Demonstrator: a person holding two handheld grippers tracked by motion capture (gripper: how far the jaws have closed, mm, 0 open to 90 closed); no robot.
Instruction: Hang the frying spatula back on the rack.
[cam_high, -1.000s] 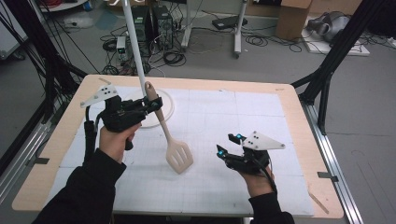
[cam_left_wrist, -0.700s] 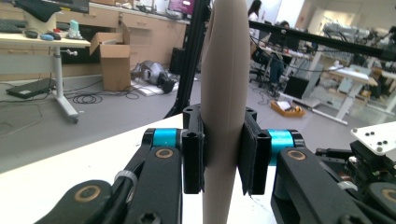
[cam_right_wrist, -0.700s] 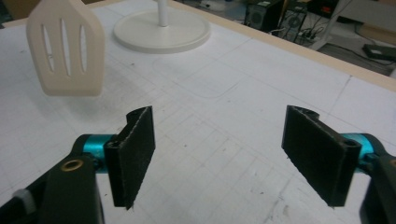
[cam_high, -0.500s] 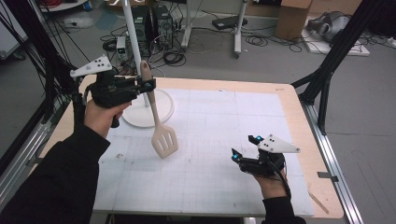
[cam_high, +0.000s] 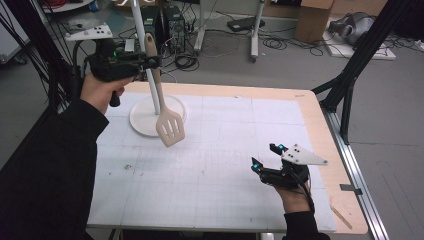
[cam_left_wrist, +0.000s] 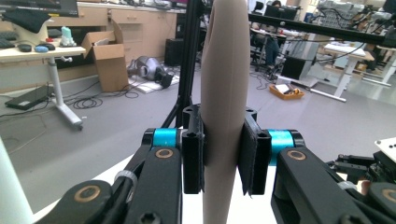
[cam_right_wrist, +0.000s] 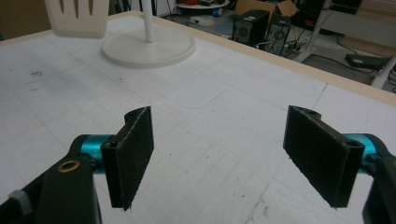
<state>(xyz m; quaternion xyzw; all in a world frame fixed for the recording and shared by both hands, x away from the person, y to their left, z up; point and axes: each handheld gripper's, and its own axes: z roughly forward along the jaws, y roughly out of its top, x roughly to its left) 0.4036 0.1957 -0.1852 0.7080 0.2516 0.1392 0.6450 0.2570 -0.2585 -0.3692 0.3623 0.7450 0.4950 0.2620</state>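
My left gripper is shut on the handle of a beige slotted spatula, held high over the table's far left. The spatula hangs blade down, in front of a white stand with a round base and a thin upright pole. In the left gripper view the handle is pinched between both pads. My right gripper rests low near the front right of the table. Its jaws have just been opening and stand wide with nothing between them. That view also shows the blade and the stand's base farther off.
A white gridded mat covers the table, with a wooden rim along the right and far sides. Black frame struts stand at the right. Beyond the far edge, cables and computer towers sit on the floor.
My left gripper has lifted the spatula up and toward the far left, close to the stand's pole. My right gripper has shifted slightly right, and its jaws have widened.
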